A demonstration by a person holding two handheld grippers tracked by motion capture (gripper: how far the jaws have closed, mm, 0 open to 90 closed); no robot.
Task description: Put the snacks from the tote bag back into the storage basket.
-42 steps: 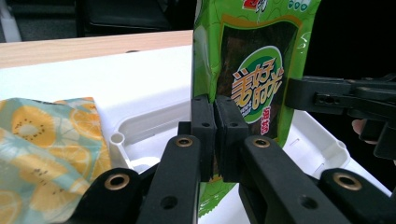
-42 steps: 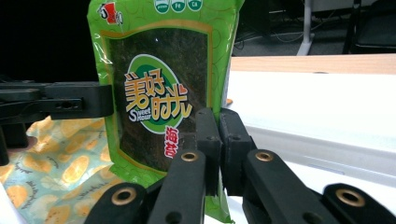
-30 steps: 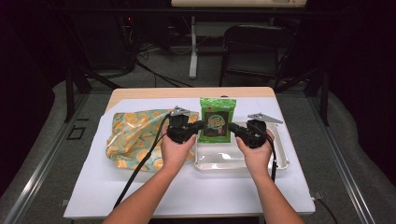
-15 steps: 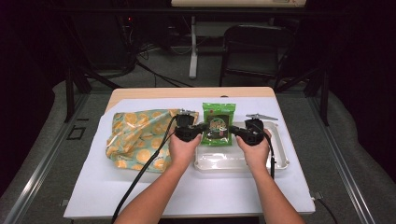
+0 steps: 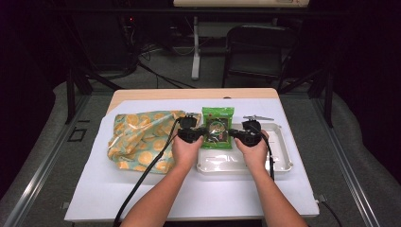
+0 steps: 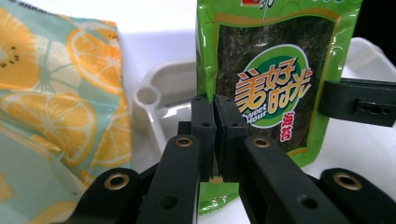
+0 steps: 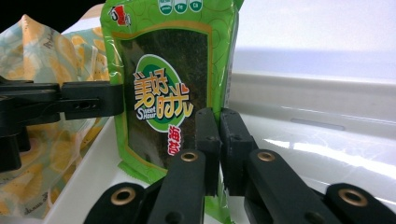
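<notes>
A green seaweed snack packet point(image 5: 217, 126) is held upright between both hands, low over the left end of a white plastic tray point(image 5: 280, 163). My left gripper point(image 5: 202, 134) is shut on the packet's left edge; in the left gripper view its jaws point(image 6: 215, 135) pinch the green border of the packet point(image 6: 275, 70). My right gripper point(image 5: 234, 135) is shut on the right edge, and in the right gripper view its jaws point(image 7: 220, 140) clamp the side seam of the packet point(image 7: 163, 70). The packet's bottom edge is close to the tray point(image 7: 303, 140).
A cloth bag printed with orange slices point(image 5: 139, 139) lies left of the tray, close to my left hand. A black cable point(image 5: 142, 182) trails from the left gripper toward the table's front edge. A dark chair point(image 5: 255, 52) stands beyond the table.
Both hands have come down together with the packet, bringing it lower over the tray. Both grips on its edges are unchanged.
</notes>
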